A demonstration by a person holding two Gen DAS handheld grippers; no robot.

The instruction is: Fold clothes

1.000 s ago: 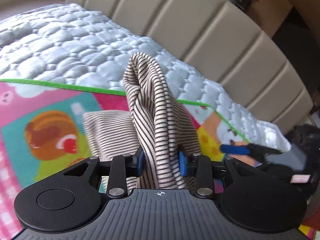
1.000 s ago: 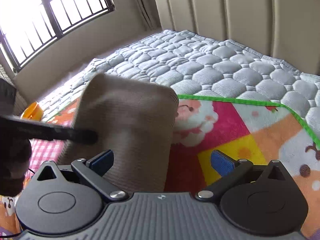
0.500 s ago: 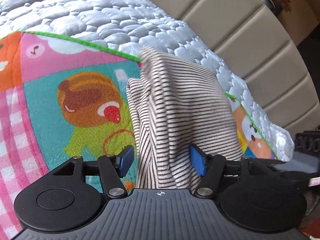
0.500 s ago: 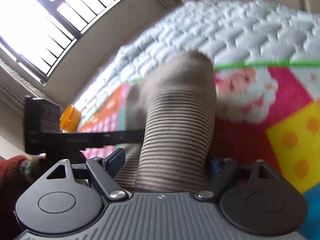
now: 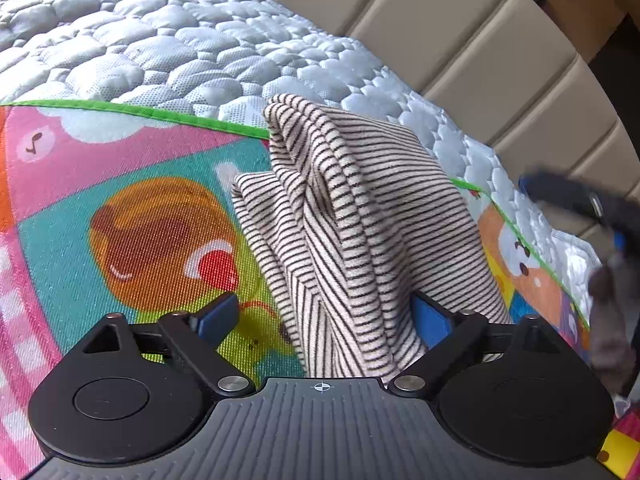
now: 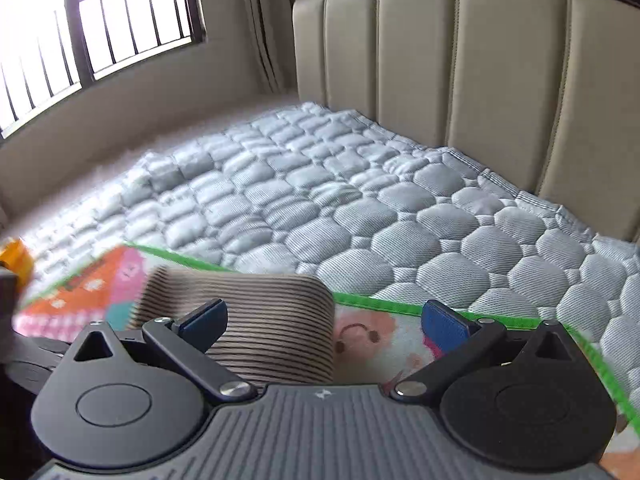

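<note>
A beige garment with thin dark stripes (image 5: 360, 220) lies in a loose folded heap on a colourful play mat (image 5: 120, 200). My left gripper (image 5: 324, 318) has its jaws opening wide around the near end of the heap. The left pad (image 5: 218, 316) stands clear of the cloth and the right pad (image 5: 430, 320) is at its edge. In the right wrist view the garment (image 6: 280, 312) sits low behind the left finger (image 6: 204, 316). My right gripper (image 6: 324, 320) is opening with its pads off the cloth. It also shows blurred in the left wrist view, right gripper (image 5: 580, 200).
The mat (image 6: 372, 332) has a green border and lies on a grey quilted mattress (image 6: 360, 208). A beige padded headboard (image 6: 480, 60) rises behind the bed. An orange object (image 6: 14, 256) sits at the far left, and a barred window (image 6: 100, 20) is beyond.
My left jaws went from shut on the raised garment to wide apart, and the cloth sank onto the mat. My right gripper let the cloth go and swung away toward the headboard.
</note>
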